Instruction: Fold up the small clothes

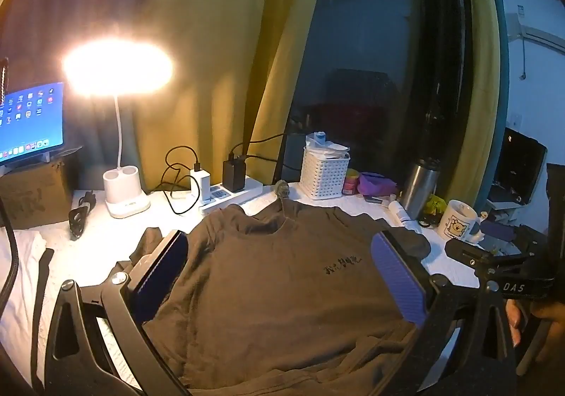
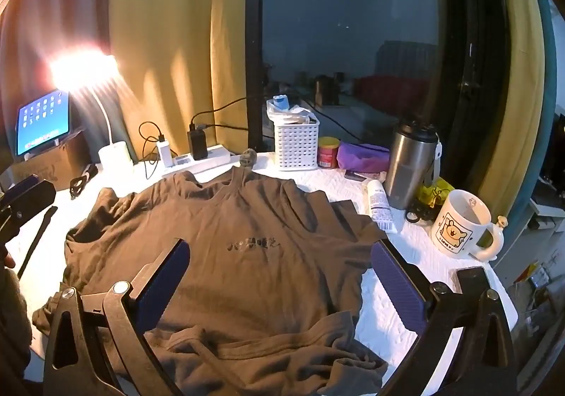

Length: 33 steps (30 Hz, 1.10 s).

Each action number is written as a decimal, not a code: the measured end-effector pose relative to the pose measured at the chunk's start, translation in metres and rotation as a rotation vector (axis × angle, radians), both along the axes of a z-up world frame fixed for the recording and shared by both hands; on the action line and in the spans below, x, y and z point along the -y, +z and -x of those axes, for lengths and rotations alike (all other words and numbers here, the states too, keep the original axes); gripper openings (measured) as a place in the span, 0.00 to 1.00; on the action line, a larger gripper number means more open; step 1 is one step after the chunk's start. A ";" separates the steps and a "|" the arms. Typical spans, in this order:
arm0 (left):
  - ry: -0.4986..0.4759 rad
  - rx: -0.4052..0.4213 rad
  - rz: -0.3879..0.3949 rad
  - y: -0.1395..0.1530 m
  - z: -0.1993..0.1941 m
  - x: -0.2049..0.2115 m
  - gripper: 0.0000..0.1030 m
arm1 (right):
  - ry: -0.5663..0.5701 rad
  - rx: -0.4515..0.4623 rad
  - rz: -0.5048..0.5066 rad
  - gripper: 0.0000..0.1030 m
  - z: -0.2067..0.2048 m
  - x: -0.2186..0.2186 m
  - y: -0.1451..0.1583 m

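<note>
Brown cotton T-shirt (image 2: pixel 247 254) lies spread front-up on the white tabletop (image 2: pixel 381 318), collar toward the window, dark printed characters across the chest, bottom hem rumpled and bunched at the near edge. Left sleeve area is creased; right sleeve reaches toward a white tube (image 2: pixel 378 205) lying on the tabletop. Right claw (image 2: pixel 279 290) hovers over the shirt's lower half, jaws wide apart, blue pads clear of the fabric, nothing between them but the cloth below. Left claw (image 1: pixel 282 283) likewise stands wide over the shirt's chest, gripping nothing; its tip also shows at the left edge of the right wrist view. A small grey figure (image 2: pixel 248 158) sits just beyond the collar. Behind it: white power strip (image 2: pixel 204 157) with chargers, lit desk lamp (image 1: pixel 118 67), tablet (image 1: pixel 31 120) on a cardboard box. To the right: white perforated basket (image 2: pixel 296 141), red can (image 2: pixel 328 152), purple pouch (image 2: pixel 363 157), steel tumbler (image 2: pixel 409 166), bear-printed mug (image 2: pixel 462 226), dark phone (image 2: pixel 473 281). Yellow curtains (image 2: pixel 162 42) frame the dark window.
</note>
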State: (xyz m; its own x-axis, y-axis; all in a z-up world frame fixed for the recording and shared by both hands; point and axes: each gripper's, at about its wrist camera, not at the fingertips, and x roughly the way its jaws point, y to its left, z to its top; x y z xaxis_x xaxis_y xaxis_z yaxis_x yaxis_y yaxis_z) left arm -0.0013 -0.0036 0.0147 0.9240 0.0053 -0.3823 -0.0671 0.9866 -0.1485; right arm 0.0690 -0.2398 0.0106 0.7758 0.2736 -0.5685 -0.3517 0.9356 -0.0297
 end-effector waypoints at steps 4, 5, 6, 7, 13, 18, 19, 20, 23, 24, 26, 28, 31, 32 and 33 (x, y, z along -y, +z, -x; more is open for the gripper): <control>-0.002 0.001 0.000 0.000 -0.002 0.001 0.99 | 0.001 -0.001 -0.001 1.00 0.000 0.001 0.000; -0.002 0.000 -0.001 0.001 -0.002 0.002 0.99 | 0.002 -0.001 -0.001 1.00 0.000 0.001 0.001; -0.001 0.001 -0.001 0.001 -0.002 0.002 0.99 | 0.002 0.000 -0.003 1.00 0.000 0.001 0.000; -0.002 0.000 -0.002 0.001 -0.002 0.002 0.99 | 0.001 0.001 -0.003 1.00 0.000 0.001 0.000; -0.001 -0.001 -0.002 0.001 -0.003 0.001 0.99 | 0.001 0.000 -0.003 1.00 -0.001 0.001 0.001; 0.000 -0.001 -0.001 0.002 -0.004 0.000 0.99 | 0.001 -0.001 -0.003 1.00 -0.002 0.001 0.001; 0.000 -0.001 -0.002 0.002 -0.005 0.000 0.99 | 0.001 0.000 -0.002 1.00 -0.003 0.002 0.001; 0.001 -0.002 -0.003 0.002 -0.005 0.001 0.99 | 0.002 -0.001 -0.004 1.00 -0.002 0.002 0.001; 0.002 -0.007 -0.004 0.004 -0.007 0.000 0.99 | 0.002 -0.001 -0.005 1.00 -0.003 0.002 0.001; 0.001 -0.009 -0.004 0.005 -0.009 0.000 0.99 | 0.002 -0.001 -0.005 1.00 -0.003 0.002 0.001; 0.002 -0.010 -0.003 0.005 -0.010 -0.001 0.99 | 0.002 -0.001 -0.004 1.00 -0.003 0.002 0.001; 0.003 -0.008 -0.005 0.005 -0.010 0.000 0.99 | 0.002 -0.001 -0.005 1.00 -0.004 0.002 0.001; 0.002 -0.007 -0.005 0.004 -0.010 0.000 0.99 | 0.002 -0.001 -0.004 1.00 -0.003 0.002 0.000; 0.004 -0.007 -0.005 0.005 -0.011 -0.001 0.99 | 0.003 -0.001 -0.004 1.00 -0.004 0.002 0.000; 0.003 -0.006 -0.005 0.004 -0.010 -0.001 0.99 | 0.002 -0.001 -0.004 1.00 -0.003 0.002 0.000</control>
